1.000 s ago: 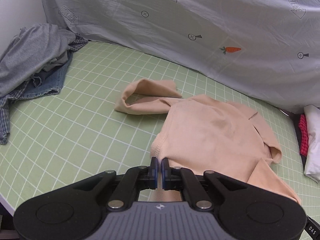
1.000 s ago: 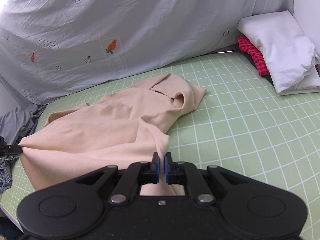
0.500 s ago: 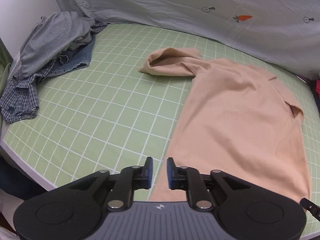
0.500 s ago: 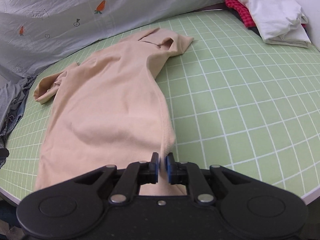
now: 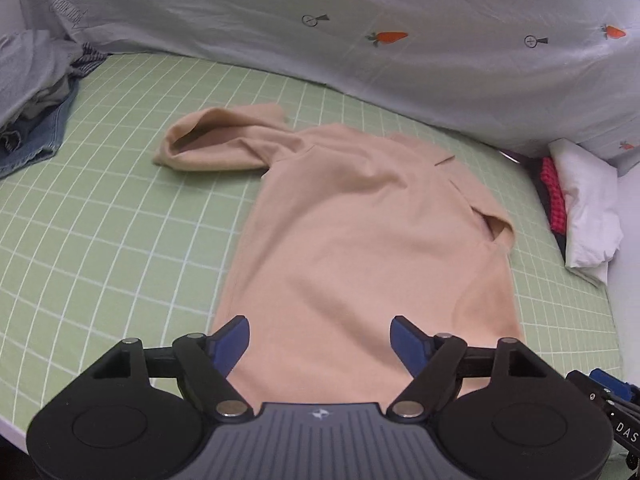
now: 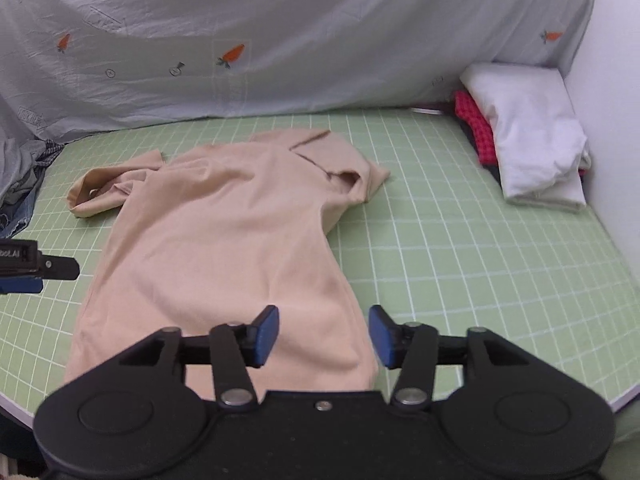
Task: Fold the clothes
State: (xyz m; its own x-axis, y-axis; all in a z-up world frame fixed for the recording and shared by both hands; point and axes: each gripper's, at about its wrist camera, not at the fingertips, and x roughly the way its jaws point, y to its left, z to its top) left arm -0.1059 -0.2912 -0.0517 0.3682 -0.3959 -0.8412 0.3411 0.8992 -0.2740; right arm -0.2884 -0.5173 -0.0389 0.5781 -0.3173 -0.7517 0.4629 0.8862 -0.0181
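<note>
A beige collared shirt point(image 5: 360, 248) lies spread flat on the green grid mat point(image 5: 100, 240), hem toward me, collar at the far end. Its left sleeve point(image 5: 212, 146) is rumpled and sticks out to the left. It also shows in the right wrist view point(image 6: 224, 248). My left gripper point(image 5: 320, 344) is open and empty, just above the hem. My right gripper point(image 6: 323, 334) is open and empty, over the hem's right corner. The left gripper's side point(image 6: 24, 266) shows at the left edge of the right wrist view.
A pile of grey and denim clothes point(image 5: 32, 100) lies at the far left. A stack of folded white and red clothes point(image 6: 528, 136) sits at the far right by the wall. A grey carrot-print sheet point(image 5: 360, 32) hangs behind the mat. The mat's front edge is near me.
Both grippers held the shirt's hem, pulled it toward me and laid it flat. Both have since opened and let go; the shirt now rests spread on the mat.
</note>
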